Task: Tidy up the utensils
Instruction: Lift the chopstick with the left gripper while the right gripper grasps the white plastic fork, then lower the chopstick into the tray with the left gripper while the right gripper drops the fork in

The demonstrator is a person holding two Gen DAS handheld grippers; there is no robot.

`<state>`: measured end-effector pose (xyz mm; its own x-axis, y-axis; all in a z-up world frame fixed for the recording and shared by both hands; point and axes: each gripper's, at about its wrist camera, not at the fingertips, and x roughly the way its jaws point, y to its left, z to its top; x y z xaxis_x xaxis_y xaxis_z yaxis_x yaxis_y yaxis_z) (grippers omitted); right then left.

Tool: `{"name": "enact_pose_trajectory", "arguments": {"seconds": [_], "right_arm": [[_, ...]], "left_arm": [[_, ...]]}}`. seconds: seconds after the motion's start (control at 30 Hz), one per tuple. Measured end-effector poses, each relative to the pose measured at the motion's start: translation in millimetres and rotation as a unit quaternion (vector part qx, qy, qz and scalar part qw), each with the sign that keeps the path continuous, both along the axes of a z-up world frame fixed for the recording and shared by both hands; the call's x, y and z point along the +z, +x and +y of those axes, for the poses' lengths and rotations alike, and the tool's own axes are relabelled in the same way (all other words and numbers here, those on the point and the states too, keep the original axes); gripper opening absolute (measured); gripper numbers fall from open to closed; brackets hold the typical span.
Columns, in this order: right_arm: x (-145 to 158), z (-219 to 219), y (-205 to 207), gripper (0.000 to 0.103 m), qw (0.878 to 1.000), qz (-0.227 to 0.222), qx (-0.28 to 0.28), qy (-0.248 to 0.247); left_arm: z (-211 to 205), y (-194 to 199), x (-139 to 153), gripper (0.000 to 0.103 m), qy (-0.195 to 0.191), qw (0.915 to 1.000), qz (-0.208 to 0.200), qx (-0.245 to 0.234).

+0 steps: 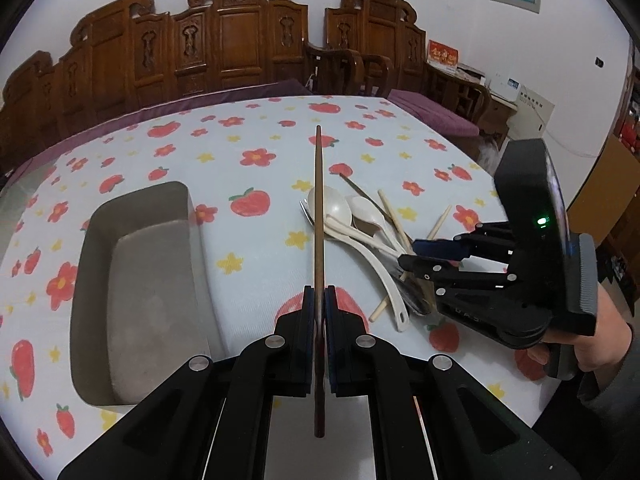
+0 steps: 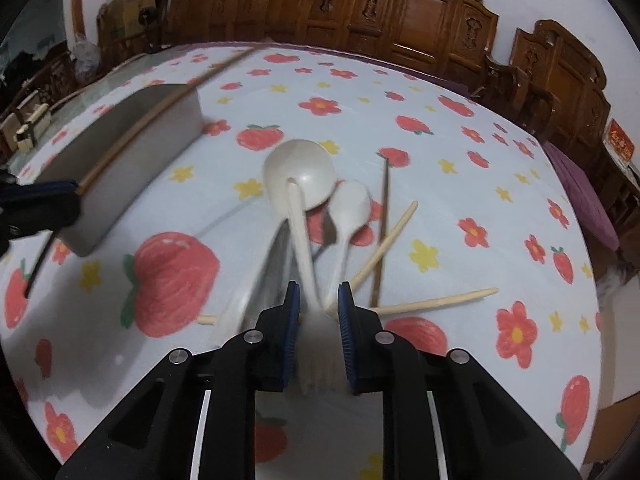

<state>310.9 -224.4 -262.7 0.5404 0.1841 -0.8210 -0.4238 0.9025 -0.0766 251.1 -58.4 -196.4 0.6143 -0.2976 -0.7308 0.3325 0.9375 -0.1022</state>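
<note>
- left gripper (image 1: 319, 300), nearest the lens in the left wrist view: black two-finger tool with blue pads, clenched on a dark brown wooden chopstick (image 1: 318, 200); the stick runs straight out ahead, clear of the table.
- grey rectangular metal tray (image 1: 138, 276), left of that gripper on the strawberry-and-flower print tablecloth (image 1: 248, 140); nothing seen inside it. The held chopstick is beside it, not over it.
- pile of loose utensils, right of the tray: large white ceramic soup spoon (image 2: 299, 172), smaller white ceramic spoon (image 2: 352, 204), pale bamboo chopsticks (image 2: 434, 302), another dark chopstick (image 2: 384, 220), some metal cutlery underneath, too blurred to name.
- right gripper (image 2: 319, 300), far right, a hand (image 1: 592, 344) on its grip: jaws narrowed around the white spoon handles. Blur hides whether the pads press, and I cannot tell which handle, or if both, sit between them.
- risk: two crossed handles in one pinch, so one could slip or drag the pile.
- risk: the brown chopstick is held near one end, so it may pivot or hit the tray wall on release.
</note>
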Motion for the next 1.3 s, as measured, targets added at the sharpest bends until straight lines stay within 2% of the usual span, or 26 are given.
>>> {"name": "enact_pose_trajectory", "arguments": {"seconds": [0.1, 0.27, 0.3, 0.37, 0.6, 0.83, 1.1, 1.3], "right_arm": [[-1, -4, 1, 0.02, 1.0, 0.003, -0.006, 0.005], [0, -16, 3, 0.019, 0.999, 0.019, -0.019, 0.042], [1, -20, 4, 0.009, 0.998, 0.022, -0.024, 0.055], [4, -26, 5, 0.006, 0.996, 0.026, -0.032, 0.076], [9, -36, 5, 0.006, 0.994, 0.024, -0.041, 0.101], [35, -35, -6, 0.006, 0.99, -0.008, -0.033, 0.139], [53, -25, -17, 0.006, 0.985, -0.024, -0.022, 0.167], [65, -11, -28, 0.006, 0.984, -0.036, -0.007, 0.176]], "left_arm": [[-1, -1, 0, 0.004, 0.0, 1.0, -0.001, -0.001], [0, -1, -1, 0.004, 0.0, 1.0, -0.001, -0.002], [0, -2, -2, 0.004, 0.001, 1.0, -0.002, -0.002], [0, -2, -2, 0.004, 0.002, 1.0, -0.002, -0.002], [0, -3, -1, 0.004, 0.002, 1.0, -0.005, -0.002], [10, -7, 8, 0.004, -0.001, 0.9999, -0.015, 0.003], [39, -12, 22, 0.004, 0.0, 0.9993, -0.024, 0.029], [65, -8, 22, 0.004, 0.007, 0.9983, -0.017, 0.055]]}}
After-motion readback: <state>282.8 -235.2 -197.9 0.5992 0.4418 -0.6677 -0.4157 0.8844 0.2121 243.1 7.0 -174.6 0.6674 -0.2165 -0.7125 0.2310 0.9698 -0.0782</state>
